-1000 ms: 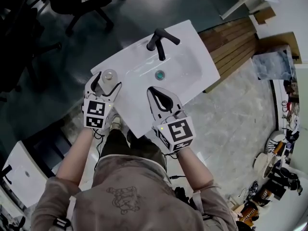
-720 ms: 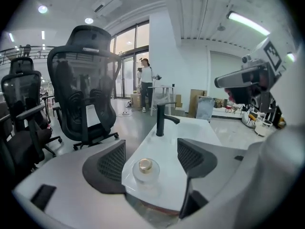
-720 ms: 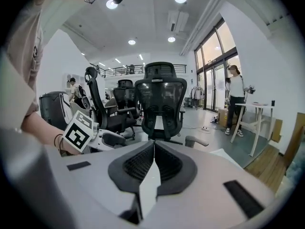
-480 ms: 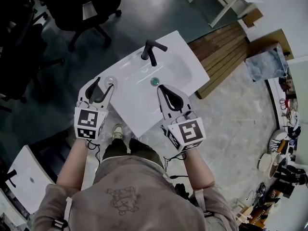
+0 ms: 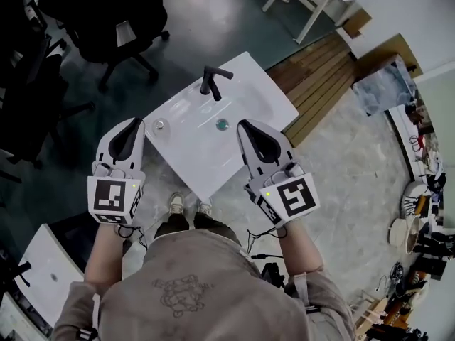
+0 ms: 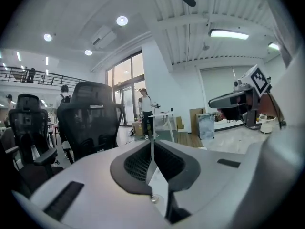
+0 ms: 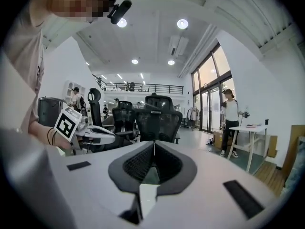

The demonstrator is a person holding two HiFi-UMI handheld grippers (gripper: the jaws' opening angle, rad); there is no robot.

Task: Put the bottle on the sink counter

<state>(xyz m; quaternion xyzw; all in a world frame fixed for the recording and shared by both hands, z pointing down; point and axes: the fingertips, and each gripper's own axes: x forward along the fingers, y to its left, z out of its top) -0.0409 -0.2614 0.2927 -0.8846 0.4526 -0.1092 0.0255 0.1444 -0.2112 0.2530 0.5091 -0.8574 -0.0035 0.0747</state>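
The bottle (image 5: 160,125), seen from above as a small round pale cap, stands upright on the left part of the white sink counter (image 5: 186,155), left of the basin. My left gripper (image 5: 135,122) is held high above the counter's left edge, apart from the bottle, its jaws shut with nothing between them (image 6: 152,141). On the other side, my right gripper (image 5: 245,124) hangs over the counter's right part, likewise shut and empty (image 7: 153,144). Both gripper views look out level into the room, not at the sink.
A black faucet (image 5: 212,82) stands at the back of the sink, with the drain (image 5: 222,124) in the basin. Black office chairs (image 5: 106,20) stand behind it, a wooden platform (image 5: 323,84) lies to the right, and clutter (image 5: 419,233) sits at far right.
The left gripper, open round the bottle a second ago, has drawn back and up from it and shut. The bottle stays on the counter. Both grippers and the view have risen.
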